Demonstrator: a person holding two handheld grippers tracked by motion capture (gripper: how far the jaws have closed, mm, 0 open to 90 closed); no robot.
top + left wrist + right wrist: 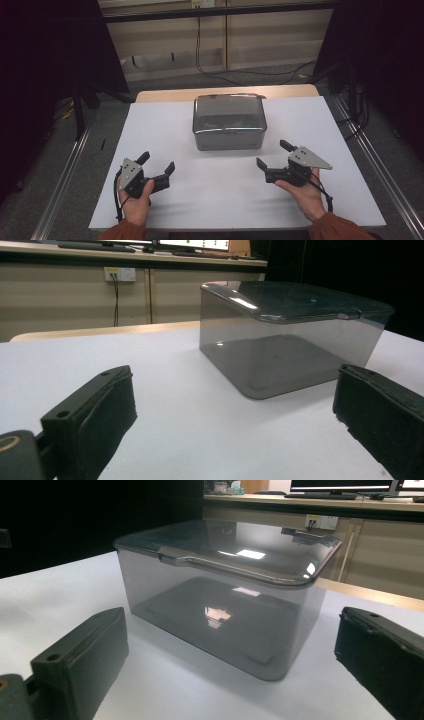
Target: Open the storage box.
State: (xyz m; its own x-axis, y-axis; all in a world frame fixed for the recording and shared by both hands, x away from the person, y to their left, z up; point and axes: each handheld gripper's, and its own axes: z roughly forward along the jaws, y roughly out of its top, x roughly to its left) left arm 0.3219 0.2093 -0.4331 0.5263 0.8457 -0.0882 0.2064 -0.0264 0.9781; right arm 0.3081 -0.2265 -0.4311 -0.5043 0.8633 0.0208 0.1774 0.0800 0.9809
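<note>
A smoky clear lidded box (228, 121) sits at the table's (150, 130) far centre. The left gripper (157, 165) and right gripper (270, 154) rest nearer, either side, jaws wide and empty. Likely the approach; next, reaching for the lid (235, 547).

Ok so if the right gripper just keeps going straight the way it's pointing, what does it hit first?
Most likely the smoky lidded box. It sits dead ahead between the open jaws of the right gripper, with bare white table in between, though the exact gap is hard to judge.
</note>
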